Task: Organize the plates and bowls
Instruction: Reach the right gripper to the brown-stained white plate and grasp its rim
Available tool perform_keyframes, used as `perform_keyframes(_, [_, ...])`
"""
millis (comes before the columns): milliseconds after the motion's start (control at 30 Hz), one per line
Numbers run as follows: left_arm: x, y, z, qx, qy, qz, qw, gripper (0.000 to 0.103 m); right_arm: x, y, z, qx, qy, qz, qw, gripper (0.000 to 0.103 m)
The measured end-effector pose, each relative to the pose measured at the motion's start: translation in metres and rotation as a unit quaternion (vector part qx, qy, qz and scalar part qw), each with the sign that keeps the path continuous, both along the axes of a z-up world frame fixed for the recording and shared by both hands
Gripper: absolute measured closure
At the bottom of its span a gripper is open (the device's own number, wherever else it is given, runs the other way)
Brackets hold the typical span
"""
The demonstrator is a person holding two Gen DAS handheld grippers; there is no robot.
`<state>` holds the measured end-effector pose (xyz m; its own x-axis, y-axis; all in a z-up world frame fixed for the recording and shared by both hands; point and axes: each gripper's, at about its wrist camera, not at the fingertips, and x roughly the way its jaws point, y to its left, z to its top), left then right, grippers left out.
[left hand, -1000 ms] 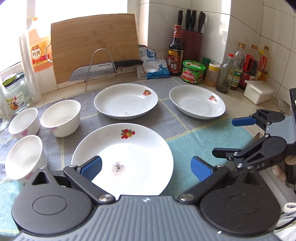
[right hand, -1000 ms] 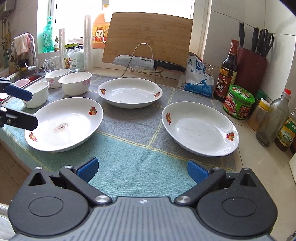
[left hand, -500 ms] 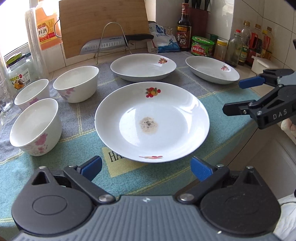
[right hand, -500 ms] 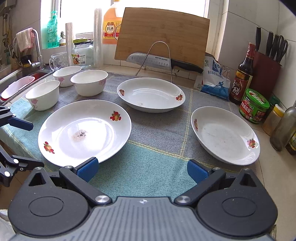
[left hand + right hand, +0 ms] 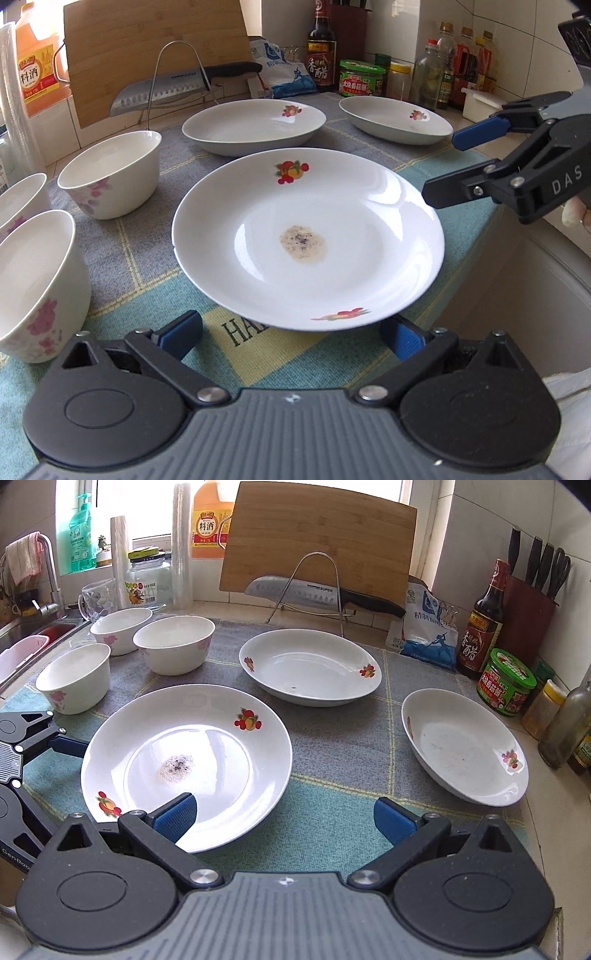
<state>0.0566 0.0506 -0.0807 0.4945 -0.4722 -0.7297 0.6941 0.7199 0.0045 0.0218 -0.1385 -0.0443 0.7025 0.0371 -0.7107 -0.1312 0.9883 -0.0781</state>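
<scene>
Plates sit on a mat (image 5: 332, 812). The big plate (image 5: 306, 236) lies at the mat's front edge. Left gripper (image 5: 291, 334) is wide open, just before its near rim. Right gripper (image 5: 282, 818) is wide open too, one finger over its rim. Two plates (image 5: 310, 666) (image 5: 463, 746) lie behind it, apart. Three bowls (image 5: 173, 644) stand to its left.

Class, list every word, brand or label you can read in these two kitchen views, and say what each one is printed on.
"SUPOR": knife blade.
"DAS": right gripper, on its body.
"料酒": orange jug.
"香醋": dark bottle.
"大块香菇酱": green jar.
"HA…": mat, the rest hidden under the plate.
Other bottle labels: too small to read.
</scene>
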Motion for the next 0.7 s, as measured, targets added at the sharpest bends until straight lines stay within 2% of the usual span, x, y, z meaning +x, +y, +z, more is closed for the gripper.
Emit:
perform_keyframes(100, [0.004, -0.001, -0.001, -0.006, -0.009, -0.024, 0.9997, 0.001, 0.003, 0.005, -0.004, 0.010, 0.012, -0.002, 1.000, 0.000])
perform_keyframes(333, [0.010, -0.004, -0.002, -0.009, -0.011, -0.046, 0.9988, 0.000, 0.024, 0.006, -0.014, 0.027, 0.036, 0.014, 0.999, 0.000])
perform_keyframes(700, [0.007, -0.002, -0.004, -0.015, -0.021, -0.044, 0.9987, 0.000, 0.067, 0.002, -0.038, 0.069, 0.085, 0.096, 0.989, 0.000])
